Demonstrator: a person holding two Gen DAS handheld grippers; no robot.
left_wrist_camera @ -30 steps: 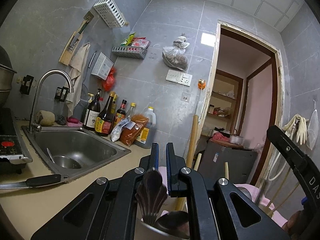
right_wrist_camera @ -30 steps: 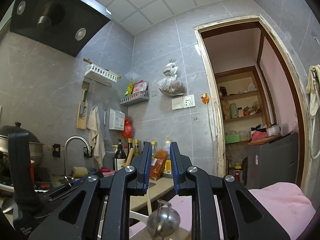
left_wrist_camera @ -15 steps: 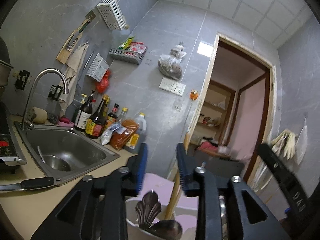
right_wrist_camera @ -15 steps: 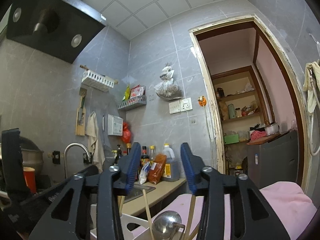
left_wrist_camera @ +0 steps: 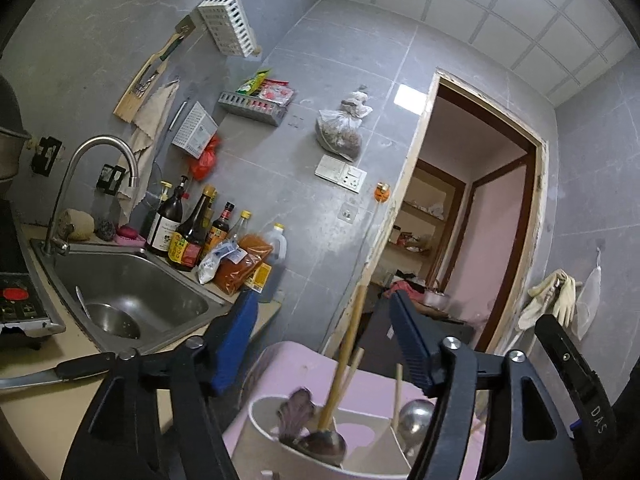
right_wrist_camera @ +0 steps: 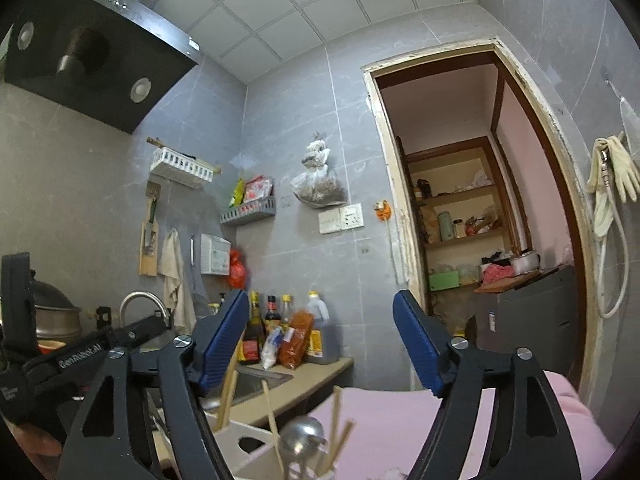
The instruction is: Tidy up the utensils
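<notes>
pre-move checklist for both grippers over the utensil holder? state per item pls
1. Left gripper open, nothing between its pads: ok; jaws have just been opening.
2. Right gripper open, holding nothing: ok; jaws have just been opening.
3. Spoon and chopsticks standing in the holder: ok.
4. Ladle in the holder: ok.
5. Holder upright and stable on the pink surface: cannot tell, its base is out of view.
6. Utensils left to sort: not ok, a knife lies on the counter.
</notes>
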